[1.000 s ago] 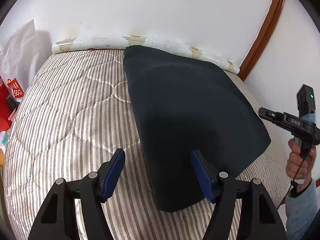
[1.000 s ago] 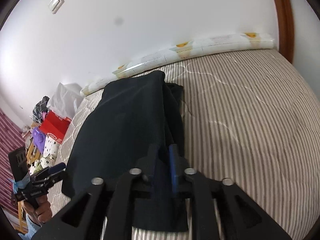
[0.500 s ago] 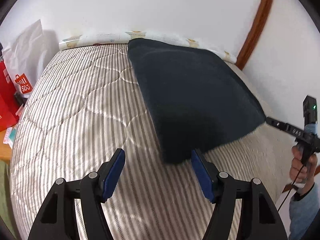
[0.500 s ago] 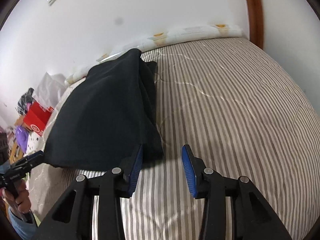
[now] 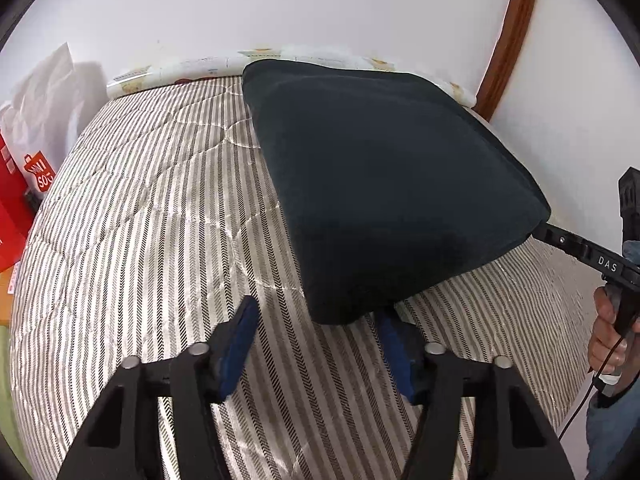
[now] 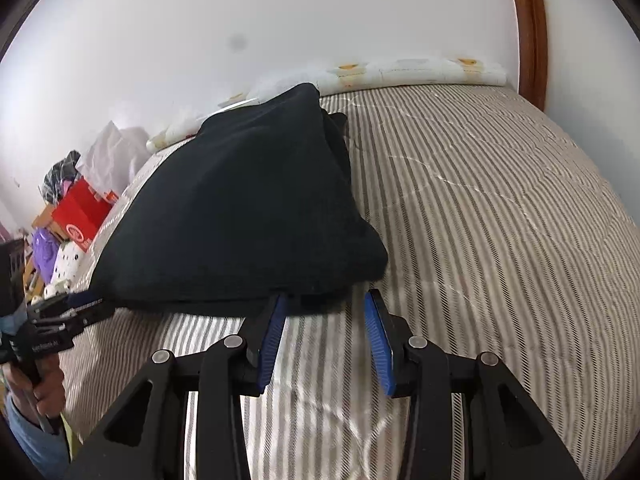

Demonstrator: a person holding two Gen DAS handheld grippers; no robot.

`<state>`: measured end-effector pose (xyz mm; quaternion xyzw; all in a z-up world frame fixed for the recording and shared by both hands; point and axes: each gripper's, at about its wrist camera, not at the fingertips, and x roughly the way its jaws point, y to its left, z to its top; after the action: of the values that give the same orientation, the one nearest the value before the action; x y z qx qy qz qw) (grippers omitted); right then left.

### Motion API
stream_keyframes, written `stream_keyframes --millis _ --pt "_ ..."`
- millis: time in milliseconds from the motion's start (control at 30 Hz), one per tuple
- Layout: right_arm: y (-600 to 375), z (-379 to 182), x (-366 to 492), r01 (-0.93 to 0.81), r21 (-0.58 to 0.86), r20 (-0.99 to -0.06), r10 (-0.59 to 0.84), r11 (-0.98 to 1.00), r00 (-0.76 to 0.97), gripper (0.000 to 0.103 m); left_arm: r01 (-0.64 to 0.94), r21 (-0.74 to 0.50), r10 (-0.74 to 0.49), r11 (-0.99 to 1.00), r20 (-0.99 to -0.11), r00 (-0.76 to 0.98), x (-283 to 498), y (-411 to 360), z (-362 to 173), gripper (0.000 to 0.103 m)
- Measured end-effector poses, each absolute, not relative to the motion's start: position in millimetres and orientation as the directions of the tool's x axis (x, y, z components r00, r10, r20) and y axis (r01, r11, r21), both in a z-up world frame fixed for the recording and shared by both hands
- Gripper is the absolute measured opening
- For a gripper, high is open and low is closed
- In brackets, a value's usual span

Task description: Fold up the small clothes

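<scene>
A dark navy folded garment [image 5: 384,184] lies on the striped mattress [image 5: 160,208]; it also shows in the right wrist view [image 6: 248,216]. My left gripper [image 5: 320,320] is open, its blue pads at the garment's near left corner, the right pad partly under the cloth edge. My right gripper [image 6: 326,316] is open at the garment's near right corner, its left pad touching the cloth edge. Each gripper shows in the other's view, the right one [image 5: 560,240] at the garment's right corner and the left one [image 6: 76,308] at its left corner.
The mattress [image 6: 500,220] extends wide to the right of the garment. A rolled patterned sheet [image 5: 192,68] lies along the white wall. Red and white bags [image 5: 28,168] stand left of the bed. A wooden door frame [image 5: 512,36] rises at the back right.
My right gripper has opened and let go of the garment, which now lies flat. Both grippers have drawn back to its near corners.
</scene>
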<state>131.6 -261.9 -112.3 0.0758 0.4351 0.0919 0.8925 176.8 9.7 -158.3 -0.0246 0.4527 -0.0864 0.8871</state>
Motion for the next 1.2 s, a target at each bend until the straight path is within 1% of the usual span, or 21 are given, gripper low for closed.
stream_keyframes --millis 33,100,133,167,233,300,467,600,667,800,900,1133,1200 --pt "-261 -114 134 -0.096 0.220 -0.763 0.232 0.971 0.603 0.040 0.136 -0.126 -0.182 0.983 -0.799 0.574 178 10 -159 0.049" --pt "-259 -119 139 -0.090 0.220 -0.774 0.230 0.971 0.590 0.040 0.148 -0.145 -0.204 0.978 -0.793 0.574 178 11 -160 0.040" --pt "-258 -121 141 -0.088 0.215 -0.781 0.225 0.973 0.582 0.040 0.152 -0.153 -0.213 0.976 -0.792 0.572 178 11 -160 0.037" --pt "-257 -124 143 -0.082 0.205 -0.789 0.214 0.975 0.576 0.040 0.154 -0.159 -0.219 0.975 -0.790 0.572 177 12 -160 0.037" --pt "-258 -125 144 -0.080 0.201 -0.791 0.210 0.976 0.574 0.040 0.160 -0.160 -0.224 0.974 -0.789 0.573 176 11 -159 0.032" --pt "-258 -125 143 -0.079 0.202 -0.788 0.210 0.976 0.579 0.040 0.165 -0.153 -0.221 0.974 -0.788 0.575 174 10 -159 0.030" --pt "-260 -124 143 -0.078 0.211 -0.783 0.216 0.974 0.583 0.040 0.135 -0.149 -0.200 0.980 -0.783 0.590 165 15 -155 0.027" --pt "-258 -119 141 -0.069 0.172 -0.782 0.179 0.983 0.597 0.040 0.119 -0.184 -0.219 0.976 -0.778 0.588 158 28 -153 0.027" --pt "-258 -115 139 -0.066 0.158 -0.778 0.165 0.985 0.606 0.040 0.100 -0.177 -0.201 0.979 -0.779 0.594 154 32 -153 0.027" --pt "-263 -110 135 -0.053 0.172 -0.772 0.168 0.984 0.613 0.040 0.083 -0.193 -0.203 0.978 -0.771 0.604 147 40 -148 0.027" --pt "-267 -102 130 -0.049 0.175 -0.767 0.167 0.983 0.620 0.040 0.078 -0.183 -0.191 0.980 -0.759 0.622 142 42 -142 0.027" --pt "-271 -73 113 -0.080 0.212 -0.680 0.206 0.974 0.703 0.040 0.104 -0.167 -0.195 0.980 -0.738 0.646 143 30 -130 0.027" --pt "-269 -73 116 -0.076 0.202 -0.683 0.196 0.976 0.704 0.040 0.108 -0.169 -0.199 0.980 -0.734 0.650 146 27 -128 0.027"
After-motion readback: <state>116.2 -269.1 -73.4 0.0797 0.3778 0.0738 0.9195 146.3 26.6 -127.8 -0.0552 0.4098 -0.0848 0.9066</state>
